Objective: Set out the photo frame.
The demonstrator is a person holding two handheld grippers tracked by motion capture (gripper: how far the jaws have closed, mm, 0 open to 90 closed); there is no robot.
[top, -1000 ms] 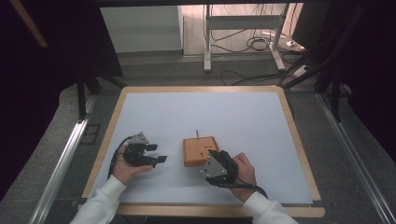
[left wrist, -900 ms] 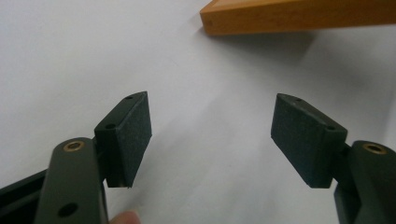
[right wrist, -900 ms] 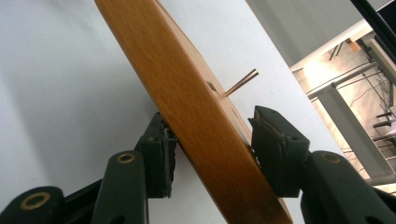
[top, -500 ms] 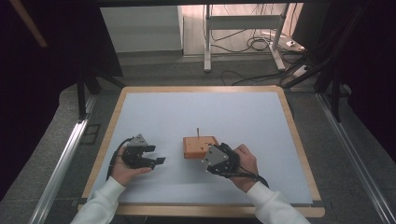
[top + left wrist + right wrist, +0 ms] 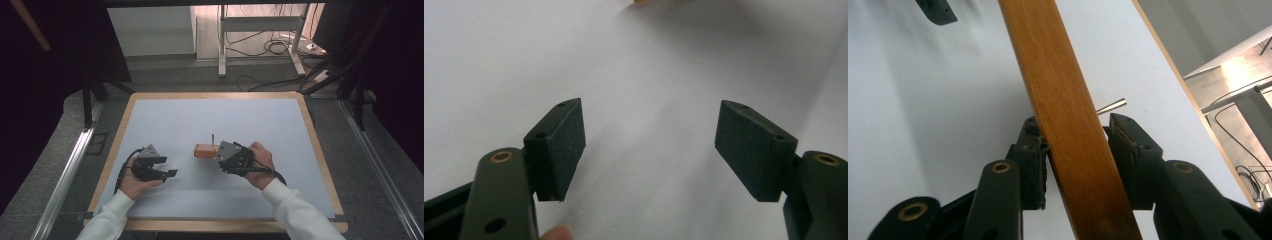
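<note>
Wooden block (image 5: 1068, 125) between the right gripper's (image 5: 1075, 145) fingers carries no legible writing.

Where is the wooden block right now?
High view: the wooden block is near the table's middle, its right end between the right gripper's jaws.

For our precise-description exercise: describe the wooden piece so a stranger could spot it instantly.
Find the white table with its wooden border. Near its middle, between the jaws of the right gripper, is an orange-brown wooden block. A thin metal pin rising from it sets it apart.
</note>
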